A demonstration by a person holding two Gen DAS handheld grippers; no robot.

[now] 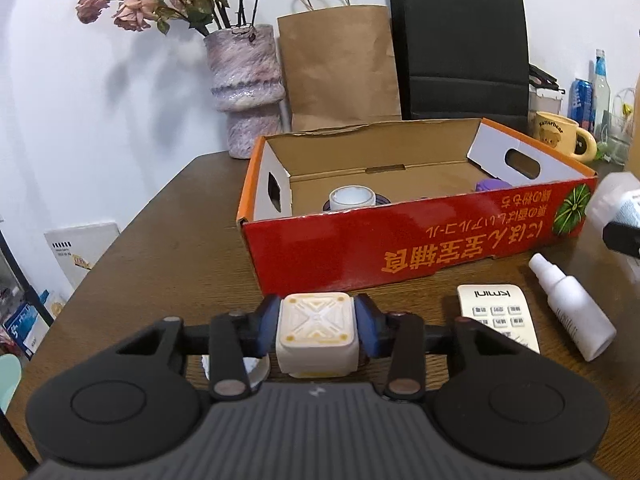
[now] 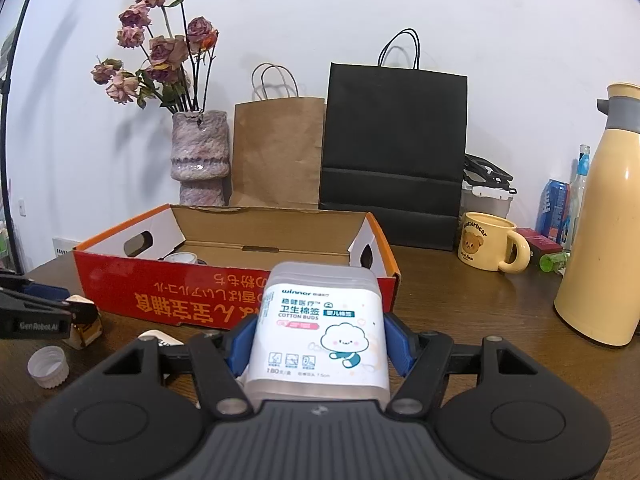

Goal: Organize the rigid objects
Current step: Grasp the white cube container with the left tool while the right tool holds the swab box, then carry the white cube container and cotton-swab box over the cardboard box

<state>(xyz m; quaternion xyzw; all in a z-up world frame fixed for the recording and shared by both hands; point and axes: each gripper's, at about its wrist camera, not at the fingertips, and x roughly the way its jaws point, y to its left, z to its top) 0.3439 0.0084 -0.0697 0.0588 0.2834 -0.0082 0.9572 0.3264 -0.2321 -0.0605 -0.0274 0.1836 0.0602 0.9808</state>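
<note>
Left gripper (image 1: 318,330) clamped on cream cube (image 1: 316,334), low over table (image 1: 160,248). Right gripper (image 2: 320,342) clamped on cotton-bud tub (image 2: 320,332). Red cardboard box (image 1: 420,240) at 12 o'clock, open-topped, likely destination for both.

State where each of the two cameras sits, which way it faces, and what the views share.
Left wrist: behind the left gripper, facing the red box; blue pads clamp a cream cube.
Right wrist: behind the right gripper, facing the same box from further right; pads clamp a cotton bud box.
Shared: box, vase, brown bag, black bag, bear mug; each glimpses the other gripper.
</note>
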